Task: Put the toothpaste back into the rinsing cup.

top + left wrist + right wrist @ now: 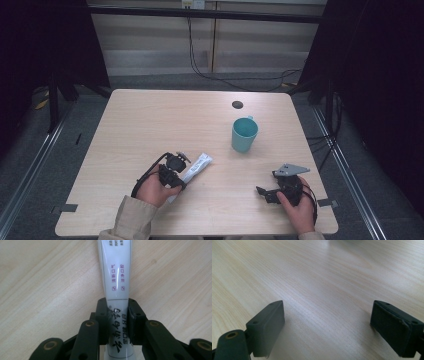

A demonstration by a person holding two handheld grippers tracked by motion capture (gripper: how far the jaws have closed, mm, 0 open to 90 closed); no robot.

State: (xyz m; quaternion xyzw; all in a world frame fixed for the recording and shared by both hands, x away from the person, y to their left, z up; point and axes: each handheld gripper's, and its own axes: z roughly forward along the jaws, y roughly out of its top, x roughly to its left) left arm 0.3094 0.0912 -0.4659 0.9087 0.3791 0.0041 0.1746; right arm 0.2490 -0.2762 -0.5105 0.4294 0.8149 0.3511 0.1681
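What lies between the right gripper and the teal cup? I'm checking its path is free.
Nothing: in the high view, only bare table separates the open right gripper from the teal cup.

Left gripper (pixel 118 322): black jaws rise from 6 o'clock, closed on white tube (pixel 116 277). Tube runs toward 12 o'clock, flat on light wooden table (pixel 45 285). Purple and black printed characters on tube, unreadable.
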